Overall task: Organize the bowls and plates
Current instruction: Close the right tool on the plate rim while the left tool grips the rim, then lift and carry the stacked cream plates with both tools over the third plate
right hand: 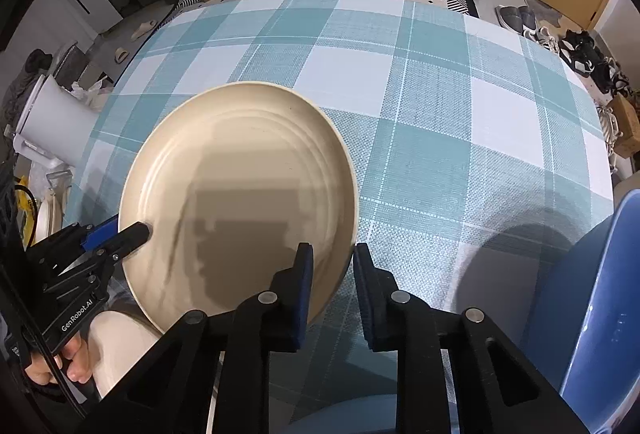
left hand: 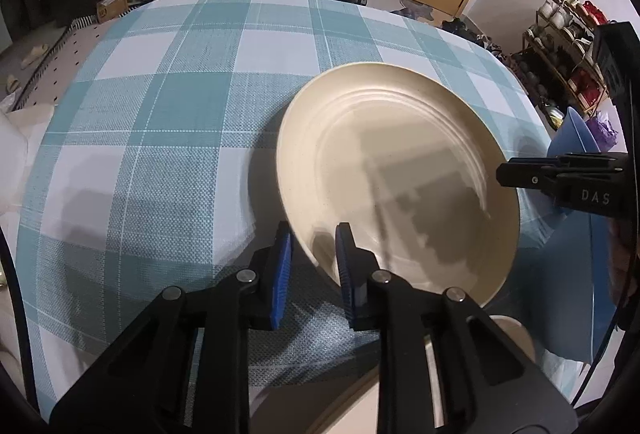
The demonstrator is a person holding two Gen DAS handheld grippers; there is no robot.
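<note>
The right gripper (right hand: pixel 333 262) pinches the near right rim of a cream plate (right hand: pixel 240 170) above the checked tablecloth (right hand: pixel 440 106). To its left, the left gripper (right hand: pixel 134 232) clamps the opposite rim. A blue dish (right hand: pixel 592 294) stands at its right.

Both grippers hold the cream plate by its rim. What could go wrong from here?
1. The left gripper and right gripper pinch only the thin rim of the cream plate; it may slip if one side loosens.
2. The plate looks tilted above the checked tablecloth; uneven lifting could twist it free.
3. Another pale dish lies below; a drop could hit it.
</note>
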